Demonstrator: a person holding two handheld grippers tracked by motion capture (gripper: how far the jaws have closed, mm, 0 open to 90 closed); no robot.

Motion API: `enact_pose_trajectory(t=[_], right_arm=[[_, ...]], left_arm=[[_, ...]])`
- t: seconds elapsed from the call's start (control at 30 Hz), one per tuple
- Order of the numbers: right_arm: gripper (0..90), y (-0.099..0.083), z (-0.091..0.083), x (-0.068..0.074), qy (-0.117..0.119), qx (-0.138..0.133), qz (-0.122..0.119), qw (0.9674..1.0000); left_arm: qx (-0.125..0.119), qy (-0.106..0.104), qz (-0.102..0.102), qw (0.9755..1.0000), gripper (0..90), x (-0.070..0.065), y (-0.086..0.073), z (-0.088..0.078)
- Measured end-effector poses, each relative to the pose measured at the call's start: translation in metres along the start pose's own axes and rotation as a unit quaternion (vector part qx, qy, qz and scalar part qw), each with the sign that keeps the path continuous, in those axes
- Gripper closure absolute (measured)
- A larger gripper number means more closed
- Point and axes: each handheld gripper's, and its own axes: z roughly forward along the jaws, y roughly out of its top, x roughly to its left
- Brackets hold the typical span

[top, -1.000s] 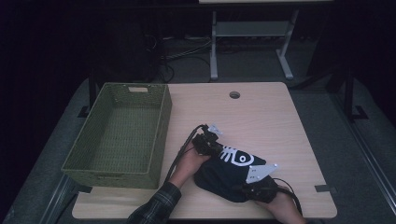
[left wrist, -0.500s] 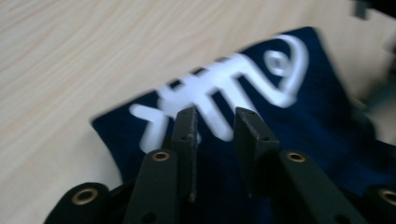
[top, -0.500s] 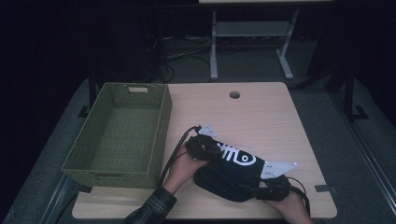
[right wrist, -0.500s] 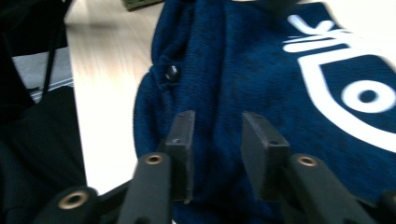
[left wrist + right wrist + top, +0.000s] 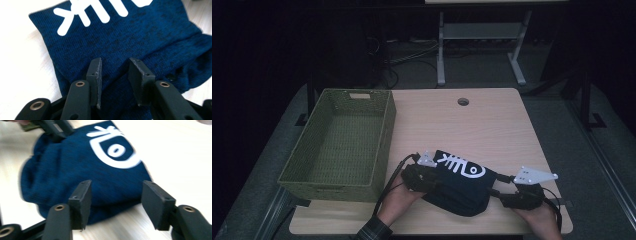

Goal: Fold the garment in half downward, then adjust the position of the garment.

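A folded dark blue garment (image 5: 462,182) with a white fish-skeleton print lies on the near part of the wooden table (image 5: 477,125). My left gripper (image 5: 432,186) is at its left end. In the left gripper view the jaws (image 5: 115,72) have just been opening and stand apart over the blue knit (image 5: 120,37), with the pads not pressing on it. My right gripper (image 5: 502,196) is at the garment's right end. Its jaws (image 5: 116,192) have just been opening too and stand wide, with the garment (image 5: 75,170) lying just beyond the tips.
A green woven basket (image 5: 384,135) stands on the table's left side, its inside bare. A round cable hole (image 5: 463,101) sits near the far edge. A white metal frame (image 5: 442,50) stands on the dark floor behind the table. The other gripper (image 5: 53,127) shows far off.
Both grippers have let go of the garment and opened. The right hand has drawn away to the right and the left hand has eased back, leaving the garment folded on the table.
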Motion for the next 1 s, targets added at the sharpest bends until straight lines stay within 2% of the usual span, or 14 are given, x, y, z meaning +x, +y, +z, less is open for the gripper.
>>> enact_pose_trajectory(t=[0.1, 0.33, 0.47, 0.57, 0.7, 1.0], right_arm=[[36.5, -0.006, -0.004, -0.008, -0.014, 0.006, 0.014, 0.9998], [22.8, -0.019, -0.007, -0.025, -0.054, 0.03, 0.044, 0.9971], [18.4, -0.025, -0.005, -0.035, -0.064, 0.043, 0.064, 0.995], [16.3, -0.029, -0.001, -0.039, -0.076, 0.056, 0.072, 0.993], [14.2, -0.032, 0.002, -0.043, -0.081, 0.063, 0.077, 0.9917], [13.0, -0.033, 0.007, -0.044, -0.087, 0.075, 0.072, 0.9908]], left_arm=[[-0.001, 0.005, 0.001, 1.0, 59.1, 0.0, 0.002, -0.003], [-0.043, 0.015, -0.034, 0.9984, 38.9, 0.013, 0.005, -0.016], [-0.055, 0.016, -0.052, 0.997, 26.1, 0.024, 0.006, -0.015], [-0.054, 0.017, -0.062, 0.9965, 19.5, 0.028, 0.006, -0.009], [-0.041, 0.016, -0.061, 0.9972, 14.9, 0.03, 0.006, -0.002], [-0.026, 0.019, -0.062, 0.9976, 13.2, 0.032, 0.002, 0.012]])
